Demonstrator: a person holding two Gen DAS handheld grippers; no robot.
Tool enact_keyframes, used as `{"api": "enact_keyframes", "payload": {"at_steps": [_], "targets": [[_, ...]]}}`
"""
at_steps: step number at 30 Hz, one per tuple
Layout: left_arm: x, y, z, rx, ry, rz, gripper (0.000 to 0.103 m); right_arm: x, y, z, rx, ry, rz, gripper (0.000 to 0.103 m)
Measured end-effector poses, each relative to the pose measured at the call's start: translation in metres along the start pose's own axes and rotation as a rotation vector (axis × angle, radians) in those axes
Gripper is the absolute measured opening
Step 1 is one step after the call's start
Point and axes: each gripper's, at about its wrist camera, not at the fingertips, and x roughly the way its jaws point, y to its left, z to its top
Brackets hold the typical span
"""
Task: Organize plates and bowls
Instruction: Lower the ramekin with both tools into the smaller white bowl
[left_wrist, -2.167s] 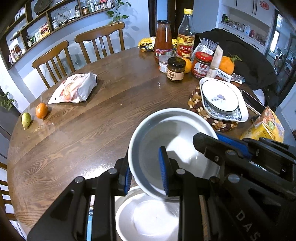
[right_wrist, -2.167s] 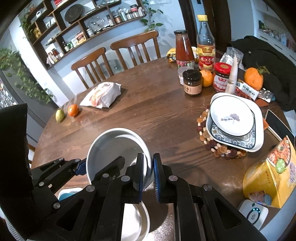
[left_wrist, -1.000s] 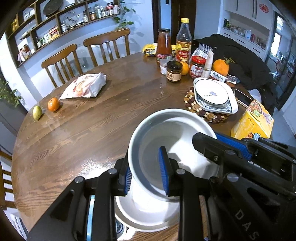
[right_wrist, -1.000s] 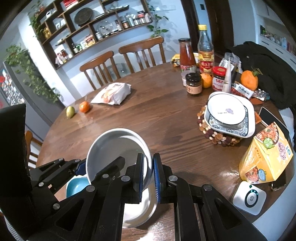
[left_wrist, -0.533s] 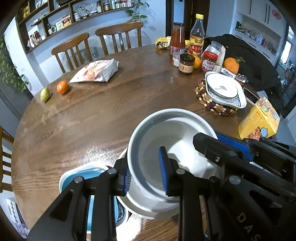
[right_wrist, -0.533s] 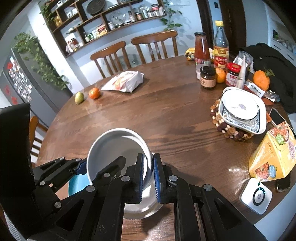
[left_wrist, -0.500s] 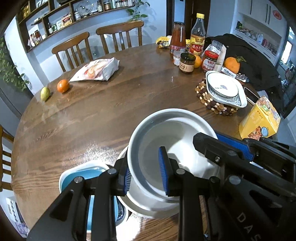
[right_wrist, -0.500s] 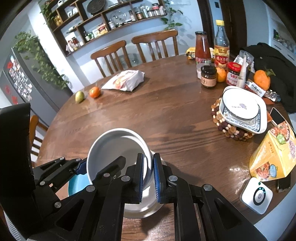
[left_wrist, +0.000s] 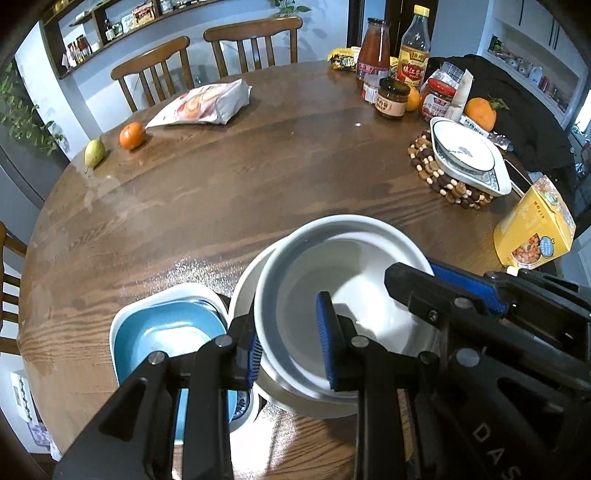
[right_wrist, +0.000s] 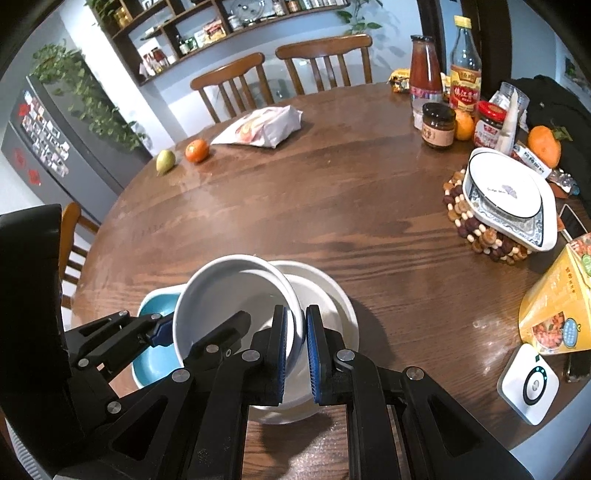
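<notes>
Both grippers hold one white bowl (left_wrist: 343, 273) (right_wrist: 229, 291) above the round wooden table (left_wrist: 258, 177). My left gripper (left_wrist: 290, 341) is shut on its near-left rim. My right gripper (right_wrist: 295, 341) is shut on its right rim. Under the bowl lies a white plate (right_wrist: 332, 295) (left_wrist: 243, 291). To its left sits a blue-lined square dish (left_wrist: 162, 328) (right_wrist: 155, 306). A white bowl inside a patterned dish (left_wrist: 465, 155) (right_wrist: 506, 195) rests on a beaded trivet at the right.
Jars and bottles (left_wrist: 395, 96) and oranges stand at the far right. A snack bag (left_wrist: 207, 103), a tangerine (left_wrist: 132, 135) and a pear (left_wrist: 92, 153) lie at the far left. A yellow box (left_wrist: 532, 229) and a white device (right_wrist: 528, 384) sit near the right edge. Chairs stand behind.
Both grippers have lifted the white bowl higher and pulled it back, so more of the plate beneath and the blue dish show.
</notes>
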Motion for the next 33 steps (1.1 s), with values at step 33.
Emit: {"api": "enact_keyframes", "payload": {"at_steps": [33], "targets": [[0.041,0.006,-0.004,-0.027,0.11,-0.022,0.023,0.045,-0.009,-0.001,-0.005,0.122,-0.005,0.014]]}}
